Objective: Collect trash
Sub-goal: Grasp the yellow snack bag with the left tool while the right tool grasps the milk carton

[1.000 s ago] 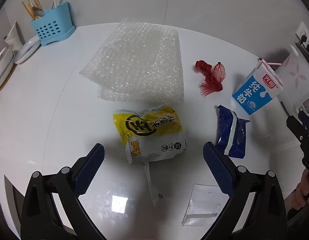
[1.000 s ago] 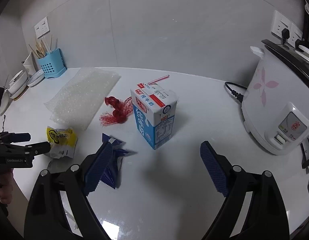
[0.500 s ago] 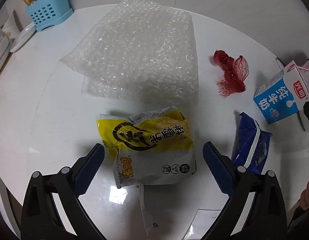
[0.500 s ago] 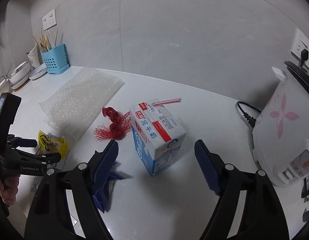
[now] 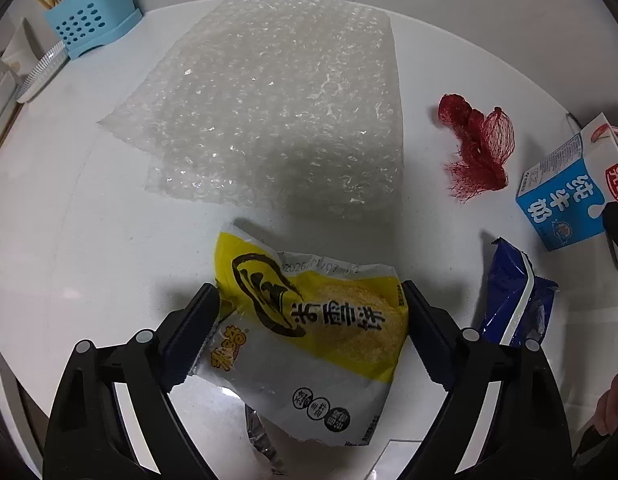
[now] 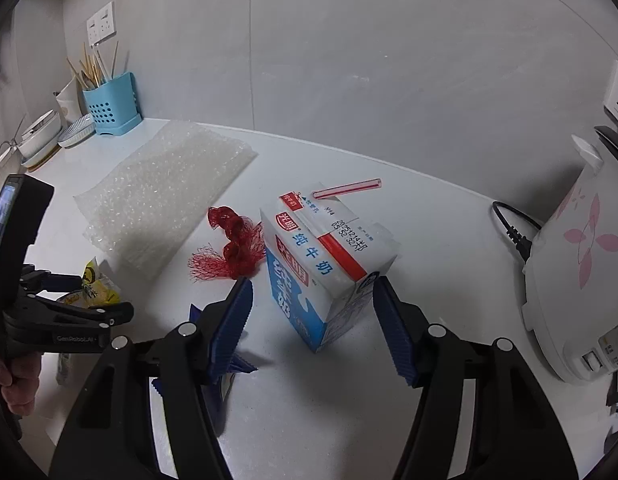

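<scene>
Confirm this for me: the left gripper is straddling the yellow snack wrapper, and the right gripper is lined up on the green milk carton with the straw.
One detail is wrong: the milk carton is blue and white, not green, as the right wrist view shows. The rest holds: the left gripper straddles the yellow snack wrapper, jaws closing, and the right gripper is lined up on that carton with the straw, jaws closing.

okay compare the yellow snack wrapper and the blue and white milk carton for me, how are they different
The yellow snack wrapper lies flat and crumpled on the counter; the milk carton stands as a rigid box, a striped straw poking from its top. The wrapper is soft film, torn open; the carton keeps its shape. The wrapper sits between the closing left gripper jaws, the carton between the closing right gripper jaws. Both carry printed Chinese text.
</scene>
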`<state>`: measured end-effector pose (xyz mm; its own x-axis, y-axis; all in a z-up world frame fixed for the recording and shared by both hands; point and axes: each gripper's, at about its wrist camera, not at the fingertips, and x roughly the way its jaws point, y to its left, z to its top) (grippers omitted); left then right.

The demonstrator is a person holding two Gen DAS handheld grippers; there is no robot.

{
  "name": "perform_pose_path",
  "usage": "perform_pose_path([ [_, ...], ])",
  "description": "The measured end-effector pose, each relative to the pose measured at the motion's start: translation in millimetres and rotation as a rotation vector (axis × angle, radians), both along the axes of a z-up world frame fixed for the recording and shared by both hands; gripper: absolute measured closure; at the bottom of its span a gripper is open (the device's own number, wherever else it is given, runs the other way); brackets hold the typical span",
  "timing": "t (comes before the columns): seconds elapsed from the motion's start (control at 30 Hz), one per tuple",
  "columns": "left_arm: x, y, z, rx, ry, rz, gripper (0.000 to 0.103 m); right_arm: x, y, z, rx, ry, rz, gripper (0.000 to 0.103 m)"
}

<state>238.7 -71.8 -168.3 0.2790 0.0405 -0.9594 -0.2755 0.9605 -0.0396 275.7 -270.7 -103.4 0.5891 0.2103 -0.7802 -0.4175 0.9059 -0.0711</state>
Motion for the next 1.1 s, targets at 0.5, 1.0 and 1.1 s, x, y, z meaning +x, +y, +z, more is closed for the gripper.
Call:
perform_pose_path([
  [0.5, -19, 2, 5, 0.007, 0.005, -0.025, 0.029, 7, 8, -11, 0.018, -0.017, -0.010, 0.033],
  [1.0, -24, 2, 21, 0.032, -0.020, -0.048, 0.069, 1, 21, -16, -0.013, -0.005, 0.036, 0.085],
  [1.1, -24, 5, 22, 0.030, -0.027, -0.052, 0.072, -2, 19, -13, -0.003, -0.007, 0.041, 0.087],
])
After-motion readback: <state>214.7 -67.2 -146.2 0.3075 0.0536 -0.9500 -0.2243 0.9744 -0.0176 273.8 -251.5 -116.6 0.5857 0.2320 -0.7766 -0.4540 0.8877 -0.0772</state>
